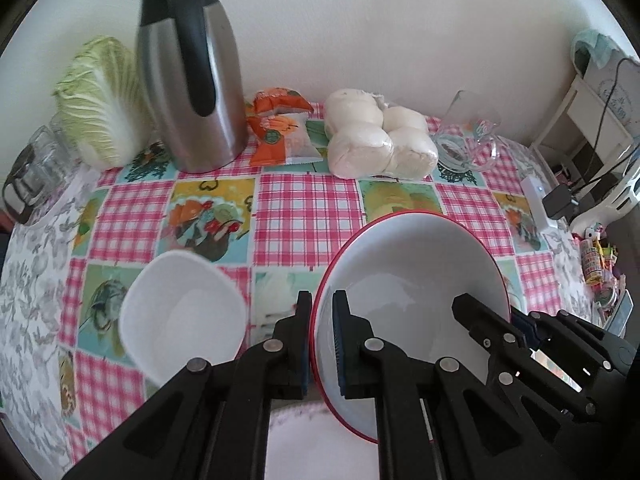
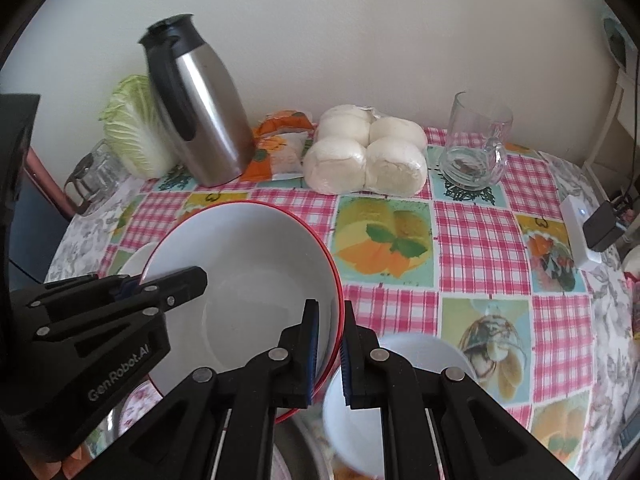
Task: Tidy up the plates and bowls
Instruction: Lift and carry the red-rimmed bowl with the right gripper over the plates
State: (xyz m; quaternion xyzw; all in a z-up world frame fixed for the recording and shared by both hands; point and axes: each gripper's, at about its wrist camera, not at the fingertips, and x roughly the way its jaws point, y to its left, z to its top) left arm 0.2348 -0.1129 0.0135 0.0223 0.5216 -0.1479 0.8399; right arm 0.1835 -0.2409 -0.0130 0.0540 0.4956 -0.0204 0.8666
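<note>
Holding red-rimmed bowl point(image 1: 416, 280) above bench point(image 1: 304, 208), both tongs clamped on rim: left tongs point(image 1: 322, 344) on its left edge, right tongs point(image 2: 329, 354) on opposite edge. Bowl tilted. Open checkered cloth ahead, mid-bench free. Back edge by wall crowded: steel jug point(image 1: 192, 92), cabbage point(image 1: 100, 104), orange packets point(image 1: 280, 128), bagged buns point(image 1: 380, 140), glass mug point(image 1: 468, 140); second glass point(image 1: 32, 168) at left edge. Small white bowl point(image 1: 184, 320) just beside left tongs. Count: bowls 2 seen, jug 1, buns 4.
</note>
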